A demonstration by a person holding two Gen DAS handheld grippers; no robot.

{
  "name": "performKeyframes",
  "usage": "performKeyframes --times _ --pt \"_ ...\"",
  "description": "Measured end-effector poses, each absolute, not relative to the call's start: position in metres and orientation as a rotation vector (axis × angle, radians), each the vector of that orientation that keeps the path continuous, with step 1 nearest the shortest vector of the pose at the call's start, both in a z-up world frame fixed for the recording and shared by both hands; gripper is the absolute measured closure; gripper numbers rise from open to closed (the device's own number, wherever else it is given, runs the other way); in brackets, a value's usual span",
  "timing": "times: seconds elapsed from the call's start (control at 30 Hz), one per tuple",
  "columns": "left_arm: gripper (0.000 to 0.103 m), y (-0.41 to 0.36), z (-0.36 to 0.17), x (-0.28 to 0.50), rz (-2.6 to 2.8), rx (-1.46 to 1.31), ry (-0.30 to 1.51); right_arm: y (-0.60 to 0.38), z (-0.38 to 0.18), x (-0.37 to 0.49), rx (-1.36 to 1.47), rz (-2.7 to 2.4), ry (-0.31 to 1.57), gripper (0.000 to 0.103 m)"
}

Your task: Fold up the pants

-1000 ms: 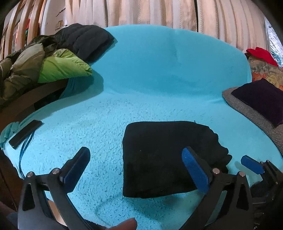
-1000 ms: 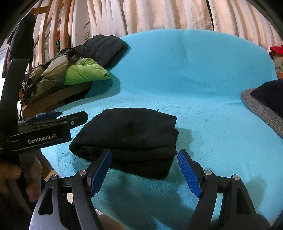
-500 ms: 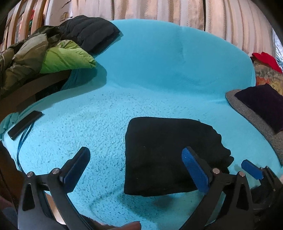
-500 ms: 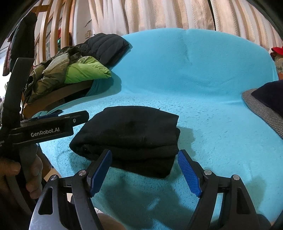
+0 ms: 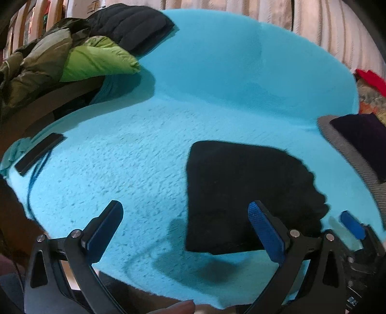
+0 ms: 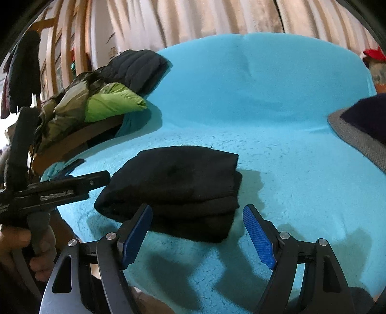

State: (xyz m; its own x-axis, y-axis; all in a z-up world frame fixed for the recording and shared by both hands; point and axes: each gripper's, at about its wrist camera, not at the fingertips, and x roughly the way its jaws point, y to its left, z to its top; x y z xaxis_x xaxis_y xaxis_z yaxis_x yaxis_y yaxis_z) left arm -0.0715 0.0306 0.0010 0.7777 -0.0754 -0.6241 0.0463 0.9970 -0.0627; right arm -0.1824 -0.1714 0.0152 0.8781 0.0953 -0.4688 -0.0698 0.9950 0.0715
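Turquoise fleece is covering the whole sofa [image 6: 277, 101], with pale curtains [image 6: 193, 21] hanging behind it and a heap of jackets [image 6: 101, 96] piling up on the left arm. Near the front edge of the seat, the black pants [image 6: 178, 188] are lying as a compact stacked bundle, layers showing along the near and right sides. From the left wrist view the pants [image 5: 243, 193] are reading as a rough rectangle, its long axis seemingly running left to right across the seat, one straight edge facing left and the ragged, stepped edge facing right.

Both tongs are hanging released: the left gripper [image 5: 185, 227] is spread wide just short of the bundle, gripping nothing, and the right gripper [image 6: 197, 231] is gaping too, its pads flanking the near edge without pressing on cloth. Folding is looking essentially done, so we're watching the finishing step. Next move, if any, is probably calling for tidying that uneven right edge, or simply backing away.
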Motion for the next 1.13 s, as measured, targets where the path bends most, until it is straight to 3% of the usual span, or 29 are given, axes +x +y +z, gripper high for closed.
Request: performKeyframes --times 1.13 --pt "0.0 0.02 0.009 -0.08 -0.115 -0.023 0.647 -0.168 0.017 -0.185 0.038 0.087 0.495 0.022"
